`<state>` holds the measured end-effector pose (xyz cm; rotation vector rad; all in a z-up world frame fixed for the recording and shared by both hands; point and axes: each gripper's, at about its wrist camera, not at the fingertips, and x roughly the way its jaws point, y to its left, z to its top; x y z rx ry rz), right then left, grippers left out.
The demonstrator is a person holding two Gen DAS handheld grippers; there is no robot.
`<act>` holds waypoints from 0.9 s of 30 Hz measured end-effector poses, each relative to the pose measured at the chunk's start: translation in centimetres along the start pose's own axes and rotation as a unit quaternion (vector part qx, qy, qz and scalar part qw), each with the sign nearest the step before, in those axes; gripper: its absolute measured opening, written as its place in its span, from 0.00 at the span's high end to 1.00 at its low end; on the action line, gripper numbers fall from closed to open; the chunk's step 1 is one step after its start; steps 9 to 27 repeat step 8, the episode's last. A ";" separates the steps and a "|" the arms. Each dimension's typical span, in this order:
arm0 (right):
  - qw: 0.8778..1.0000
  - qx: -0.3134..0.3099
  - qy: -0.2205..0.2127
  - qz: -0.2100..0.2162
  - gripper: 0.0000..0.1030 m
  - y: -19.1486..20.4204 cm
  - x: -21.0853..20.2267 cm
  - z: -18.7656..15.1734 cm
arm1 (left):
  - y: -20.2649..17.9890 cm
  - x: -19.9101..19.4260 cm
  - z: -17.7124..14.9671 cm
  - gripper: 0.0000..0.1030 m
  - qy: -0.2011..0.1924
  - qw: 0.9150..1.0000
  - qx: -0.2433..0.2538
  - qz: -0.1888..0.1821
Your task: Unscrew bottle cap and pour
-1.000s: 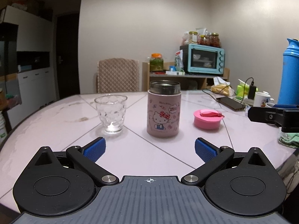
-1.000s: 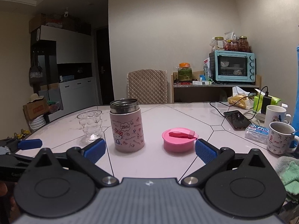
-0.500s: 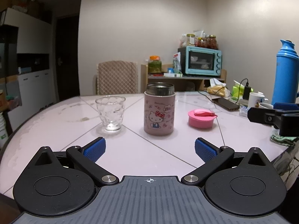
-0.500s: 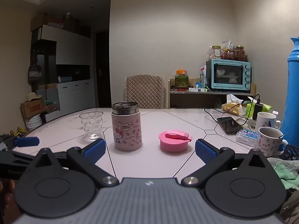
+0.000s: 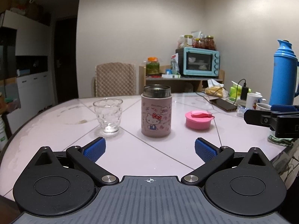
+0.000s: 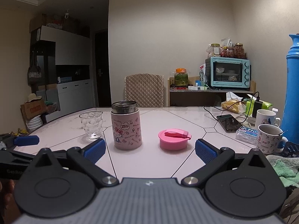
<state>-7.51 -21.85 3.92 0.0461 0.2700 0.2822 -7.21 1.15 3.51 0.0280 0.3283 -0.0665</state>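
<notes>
The left gripper [image 5: 149,148] is spread wide, its 2 blue-padded fingers [image 5: 94,149] well apart with nothing between them and touching nothing; it hangs over the near part of the pale tiled table [image 5: 56,123]. The right gripper [image 6: 150,149] is equally wide and empty, its fingers [image 6: 205,150] clear of every object.

The pink cartoon-printed bottle [image 5: 156,116] stands upright near the middle of the table, its steel mouth uncovered. In the left wrist view it sits ahead of the gap between the fingers, well beyond their tips. Its pink cap [image 5: 198,119] lies flat on the table to the bottle's right, apart from it, with a strap folded across its top. A clear dimpled glass [image 5: 108,116] stands upright to the bottle's left, near it but not touching; whether it holds any liquid cannot be told.

In the right wrist view the bottle [image 6: 126,125] and cap [image 6: 173,139] both lie ahead between the fingers, and the glass [image 6: 91,125] is beyond the left finger. The left gripper's blue fingertip shows at that view's left edge, and the right gripper's dark body shows at the right edge of the left wrist view.

On the table's right side stand a tall blue thermos [image 5: 284,74], 2 mugs [image 6: 269,140], a phone [image 6: 228,123] on a cable and a green cloth [image 6: 286,168].
</notes>
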 end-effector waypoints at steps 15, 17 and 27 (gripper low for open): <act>1.000 0.002 0.002 -0.001 0.00 0.0 0.0 0.0 | 0.0 -0.2 0.1 0.00 -0.004 1.000 0.001 -0.002; 1.000 0.002 0.002 -0.001 0.00 0.0 0.0 0.0 | 0.0 -0.2 0.1 0.00 -0.004 1.000 0.001 -0.002; 1.000 0.002 0.002 -0.001 0.00 0.0 0.0 0.0 | 0.0 -0.2 0.1 0.00 -0.004 1.000 0.001 -0.002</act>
